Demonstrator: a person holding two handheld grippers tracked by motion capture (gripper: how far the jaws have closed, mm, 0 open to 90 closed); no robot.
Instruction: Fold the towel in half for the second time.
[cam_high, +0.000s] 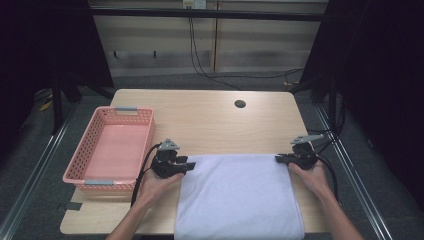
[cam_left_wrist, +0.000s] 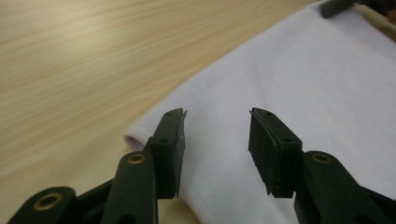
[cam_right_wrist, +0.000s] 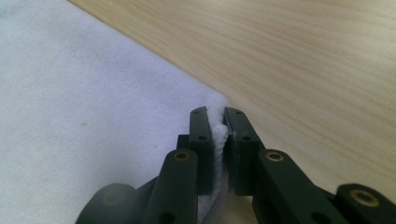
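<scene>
Nearest to us, the white towel lies flat on the wooden table, its near edge hanging over the table's front edge between the person's forearms. Our left hand holds the left gripper at the towel's far left corner, and our right hand holds the right gripper at its far right corner, so the cloth stretches between the two tools. In the left gripper view we see the left gripper with its jaws spread wide, a clear gap between the pads, and the towel lying under and ahead of that gap; its rounded, folded corner sits just beside the left jaw, and we cannot tell whether either pad touches the cloth. In the right gripper view the right gripper has its jaws pressed together on the towel, a ridge of white cloth squeezed up between the pads right at the corner, with bare table to the right of it. Farther out on the left, a pink perforated basket stands near the left gripper but apart from the towel. Beyond the towel the tabletop runs bare to a round cable hole near the far edge.
</scene>
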